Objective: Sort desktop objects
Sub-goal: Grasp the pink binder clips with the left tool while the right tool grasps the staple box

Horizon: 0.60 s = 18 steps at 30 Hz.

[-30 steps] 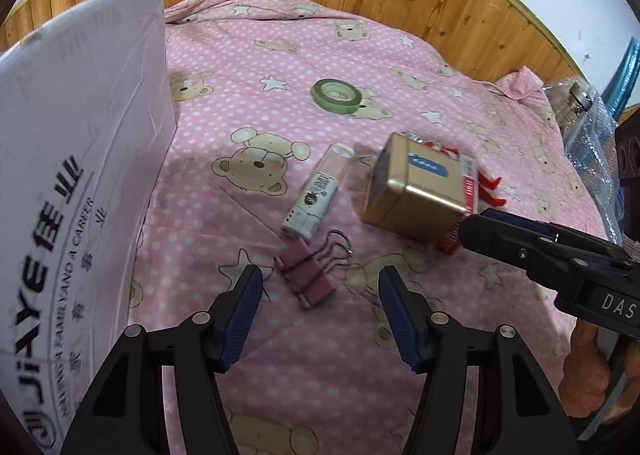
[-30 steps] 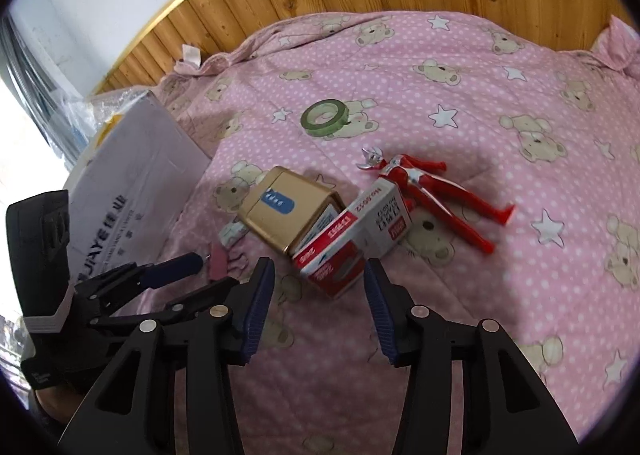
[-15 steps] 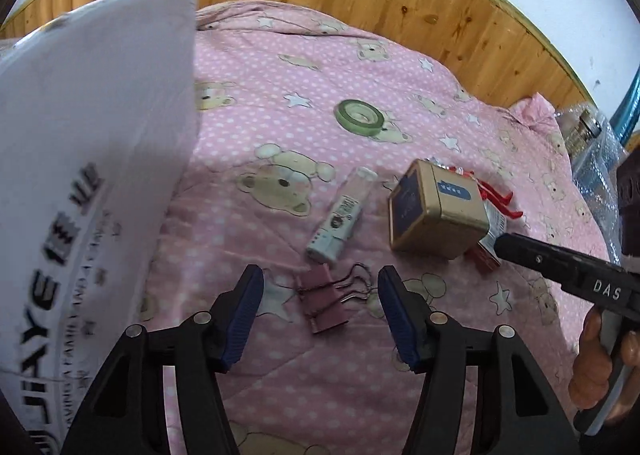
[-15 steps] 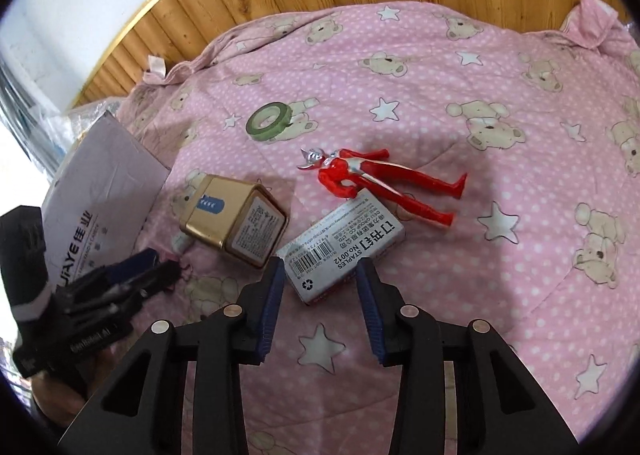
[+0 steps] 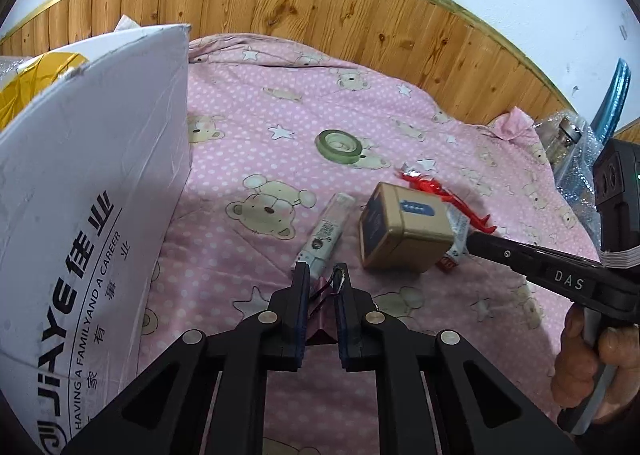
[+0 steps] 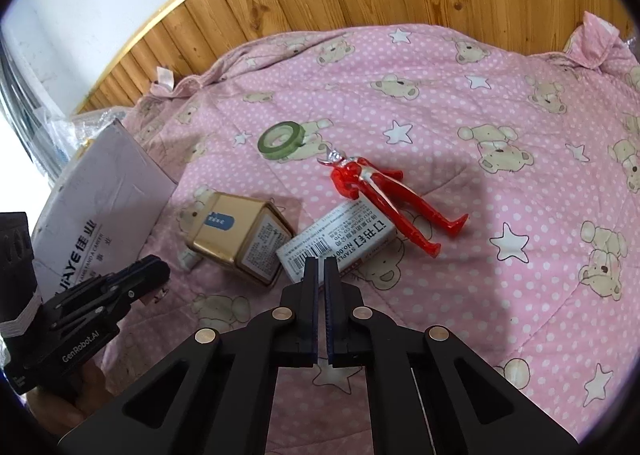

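My left gripper (image 5: 322, 275) is shut on a pink binder clip (image 5: 320, 335), whose wire handles stick up between the fingertips. Just beyond it lies a white glue stick (image 5: 326, 233), then a gold tin (image 5: 404, 231) on its side. My right gripper (image 6: 321, 267) is shut with nothing seen between its fingers, its tips at the near edge of a white staples box (image 6: 340, 241). A red toy figure (image 6: 380, 195) lies past that box. A green tape roll (image 6: 280, 139) sits farther back on the pink bear blanket (image 6: 500, 135).
A large white cardboard box (image 5: 88, 195) with printed lettering stands along the left. Bubble wrap with a jar (image 5: 568, 139) lies at the right edge. A wooden panel wall (image 5: 320, 7) bounds the far side. A hand (image 5: 580, 359) holds the right tool.
Both grippers have gone from open to shut. The left one closed on the binder clip that lay between its fingers. The right one closed at the staples box's edge.
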Motion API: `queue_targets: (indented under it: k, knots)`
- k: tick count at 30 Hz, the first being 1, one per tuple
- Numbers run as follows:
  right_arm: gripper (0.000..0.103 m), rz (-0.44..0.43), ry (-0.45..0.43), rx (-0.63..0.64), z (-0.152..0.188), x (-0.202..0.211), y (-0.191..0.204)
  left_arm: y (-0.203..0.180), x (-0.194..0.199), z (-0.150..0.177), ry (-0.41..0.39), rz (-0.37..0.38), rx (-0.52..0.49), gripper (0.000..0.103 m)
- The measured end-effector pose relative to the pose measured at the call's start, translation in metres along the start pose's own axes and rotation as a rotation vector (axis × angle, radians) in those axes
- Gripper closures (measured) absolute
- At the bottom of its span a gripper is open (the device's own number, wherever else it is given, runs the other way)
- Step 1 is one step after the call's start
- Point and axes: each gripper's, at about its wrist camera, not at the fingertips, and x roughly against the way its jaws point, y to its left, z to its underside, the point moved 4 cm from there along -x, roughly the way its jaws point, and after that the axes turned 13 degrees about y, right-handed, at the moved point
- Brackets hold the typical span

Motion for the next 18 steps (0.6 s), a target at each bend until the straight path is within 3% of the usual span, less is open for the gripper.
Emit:
queue_targets:
  k: [5, 8, 10, 11, 12, 15, 18]
  knots:
    - [0.100, -0.008, -0.011, 0.001, 0.002, 0.009, 0.002, -0.007, 0.008, 0.001, -0.005, 0.024, -0.012, 0.091]
    - [0.098, -0.004, 0.025, 0.026, 0.003, 0.002, 0.007, -0.007, 0.013, 0.002, -0.011, 0.034, -0.001, 0.091]
    - [0.085, -0.011, 0.042, -0.036, -0.003, -0.007, 0.003, -0.005, 0.012, 0.002, -0.012, 0.039, 0.012, 0.091]
    - [0.061, -0.029, 0.050, -0.106, -0.007, -0.012, -0.003, -0.004, 0.012, 0.002, -0.013, 0.040, 0.015, 0.091]
    - [0.046, -0.031, 0.047, -0.151, -0.010, -0.014, -0.008, -0.002, 0.011, 0.002, -0.013, 0.043, 0.025, 0.091]
    - [0.045, -0.004, 0.036, -0.244, -0.024, -0.024, -0.016, 0.004, 0.008, 0.005, -0.009, 0.055, 0.038, 0.091]
    - [0.048, 0.101, 0.035, -0.264, -0.036, -0.036, -0.017, 0.006, 0.005, 0.007, 0.001, 0.076, 0.040, 0.091]
